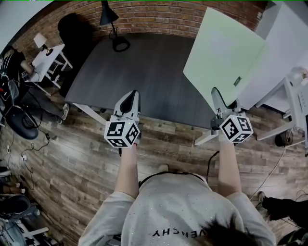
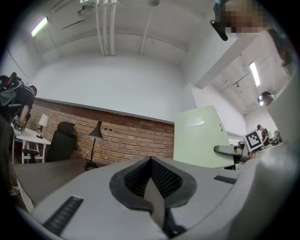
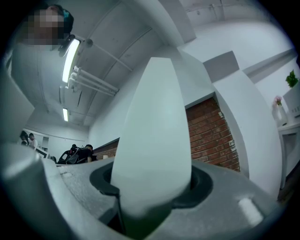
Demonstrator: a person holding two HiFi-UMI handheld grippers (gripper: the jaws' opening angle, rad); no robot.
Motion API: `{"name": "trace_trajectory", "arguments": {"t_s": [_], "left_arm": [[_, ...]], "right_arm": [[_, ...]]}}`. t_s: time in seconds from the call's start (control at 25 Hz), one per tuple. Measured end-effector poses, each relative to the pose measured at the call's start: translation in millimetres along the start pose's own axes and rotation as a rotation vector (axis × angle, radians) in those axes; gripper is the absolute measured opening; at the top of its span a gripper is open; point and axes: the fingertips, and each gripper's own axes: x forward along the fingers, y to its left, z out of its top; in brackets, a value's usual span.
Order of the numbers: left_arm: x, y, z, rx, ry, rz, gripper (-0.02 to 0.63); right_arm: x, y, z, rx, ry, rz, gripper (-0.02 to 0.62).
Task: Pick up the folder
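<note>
You are clamping the green folder (image 1: pixel 224 53) by its edge in the right gripper (image 1: pixel 223 98), clear of the tabletop (image 1: pixel 144 72) (left gripper (image 1: pixel 130 98) closed, empty).

Dark grey rectangular bench (image 1: pixel 144 77): top bare save for a black desk lamp with a cone shade and ring base (image 1: pixel 108 14) at its far edge. Red brick wall (image 1: pixel 163 17) runs behind the bench. Black high-backed office chair (image 1: pixel 77 31) stands at the far left corner, against the wall. Small white side table (image 1: pixel 50 57) further left carries a white-shaded table lamp (image 1: pixel 40 41). Brown wood-plank floor (image 1: pixel 72 153) shows loose cables at left. White frame stand (image 1: pixel 288 93) is right of the bench.
</note>
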Motion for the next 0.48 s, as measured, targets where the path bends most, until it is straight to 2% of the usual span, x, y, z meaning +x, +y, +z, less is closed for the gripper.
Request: {"name": "trace_trajectory", "arguments": {"t_s": [0.48], "left_arm": [[-3.3, 8.2, -0.2, 0.001, 0.011, 0.007, -0.003]], "right_arm": [[1.7, 7.5, -5.9, -0.019, 0.012, -0.002, 0.268]]}}
